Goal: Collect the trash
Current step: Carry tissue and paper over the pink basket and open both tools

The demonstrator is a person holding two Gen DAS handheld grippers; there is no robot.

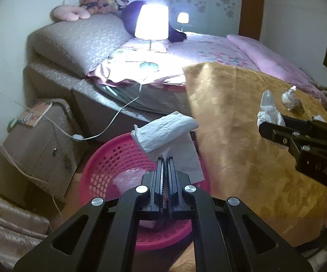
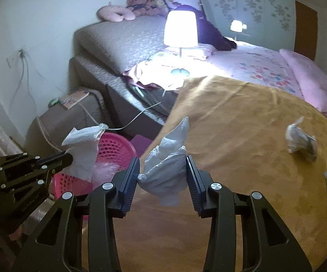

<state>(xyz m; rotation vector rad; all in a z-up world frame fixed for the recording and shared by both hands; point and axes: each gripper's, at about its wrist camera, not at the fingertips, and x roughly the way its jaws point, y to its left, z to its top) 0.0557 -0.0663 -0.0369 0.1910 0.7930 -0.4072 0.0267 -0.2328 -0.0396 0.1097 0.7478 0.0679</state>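
**Two tissues in hand, basket right below**

Bedroom setup: mustard blanket (image 2: 242, 136) spread over the near end of the bed, lit lamp (image 2: 181, 28) glowing farther back, pink laundry basket (image 1: 109, 158) on the floor at the blanket's left edge.

My left gripper (image 1: 166, 158) has its fingers pressed together on a corner of a white folded tissue (image 1: 165, 133), which hangs right over the basket. My right gripper (image 2: 163, 161) is pinching a crumpled white wad (image 2: 165, 165) between half-spread fingers, over the blanket's edge and not above the basket yet.

I'd say the trick here is to open the left only once the tissue sits inside the rim, since paper flutters sideways. Then bring the right across before releasing. Two more scraps (image 2: 300, 141) wait far right on the blanket.
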